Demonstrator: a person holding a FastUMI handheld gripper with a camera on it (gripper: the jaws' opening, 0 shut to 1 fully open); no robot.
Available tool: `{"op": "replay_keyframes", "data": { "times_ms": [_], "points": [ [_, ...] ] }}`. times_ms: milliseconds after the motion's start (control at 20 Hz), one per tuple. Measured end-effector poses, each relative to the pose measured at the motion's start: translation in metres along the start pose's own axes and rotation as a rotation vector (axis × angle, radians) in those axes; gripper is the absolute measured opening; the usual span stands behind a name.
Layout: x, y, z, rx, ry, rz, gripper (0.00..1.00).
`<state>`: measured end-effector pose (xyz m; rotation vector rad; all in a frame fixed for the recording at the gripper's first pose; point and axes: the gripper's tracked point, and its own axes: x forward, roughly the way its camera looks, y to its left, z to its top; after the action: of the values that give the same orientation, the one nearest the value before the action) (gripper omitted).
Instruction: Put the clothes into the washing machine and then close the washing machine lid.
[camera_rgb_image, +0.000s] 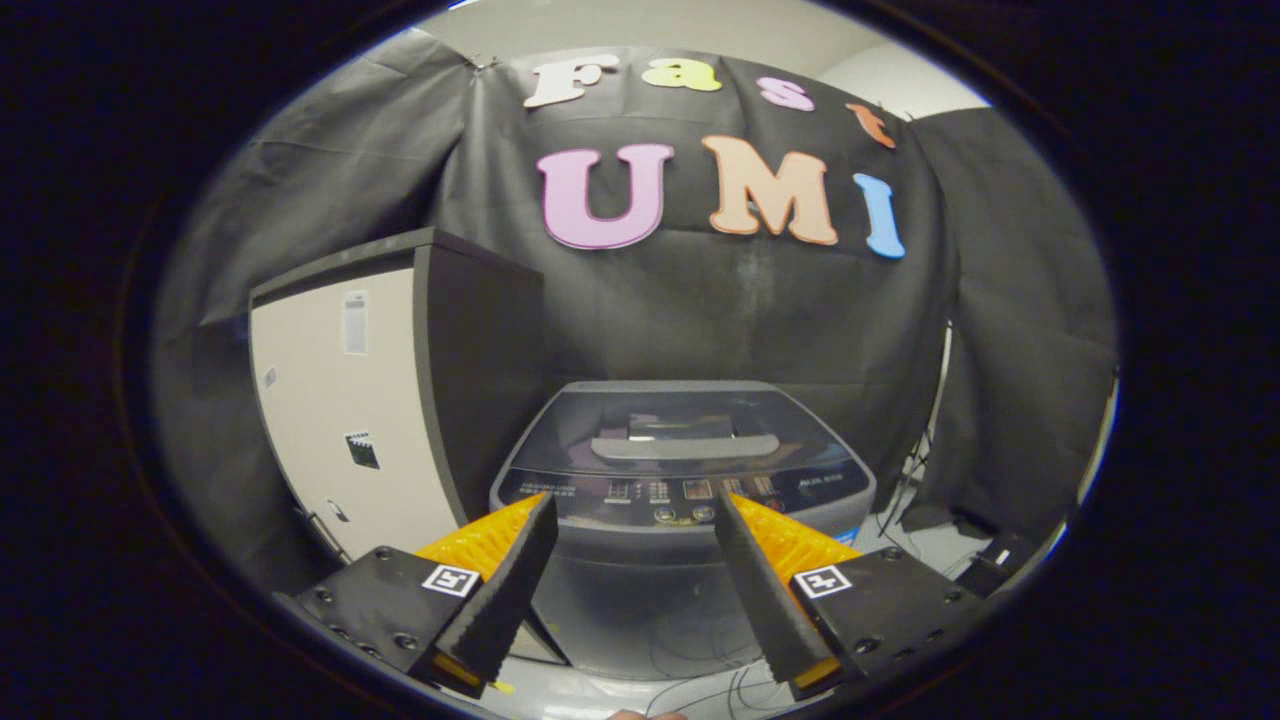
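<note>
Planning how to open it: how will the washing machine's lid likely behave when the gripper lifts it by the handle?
The lid looks like a rigid tinted panel, so it should probably swing up as one stiff piece. Its glossy surface may be slippery; the grey handle seems the safer hold. The gripper is open, short of the washing machine.

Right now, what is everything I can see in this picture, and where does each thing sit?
Grey top-loading washing machine: one, grey with a dark control strip, just beyond the fingers, standing on the floor against the black cloth wall.
Tinted washing machine lid: one, dark see-through with a grey handle bar, lying shut on top of the machine.
Tall cabinet: one, pale front and dark side, beside the machine.
Cables: several, thin and dark, on the pale floor at the foot of the machine.
Black cloth wall: one, black, hanging behind everything.
Gripper: one, fingers open with nothing between them, pointing at the machine's front.
</note>
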<state>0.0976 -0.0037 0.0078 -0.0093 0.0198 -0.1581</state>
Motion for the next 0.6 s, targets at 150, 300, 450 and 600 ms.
{"op": "replay_keyframes", "data": {
  "times_ms": [150, 300, 450, 600],
  "points": [
    [-0.005, 0.008, 0.008, 0.042, -0.047, 0.009, 0.98],
    [-0.016, 0.009, 0.013, -0.007, -0.082, 0.009, 0.98],
    [-0.020, 0.015, 0.016, 0.000, -0.145, 0.022, 0.98],
    [-0.016, 0.009, 0.009, -0.028, -0.110, 0.012, 0.98]
  ]
}}
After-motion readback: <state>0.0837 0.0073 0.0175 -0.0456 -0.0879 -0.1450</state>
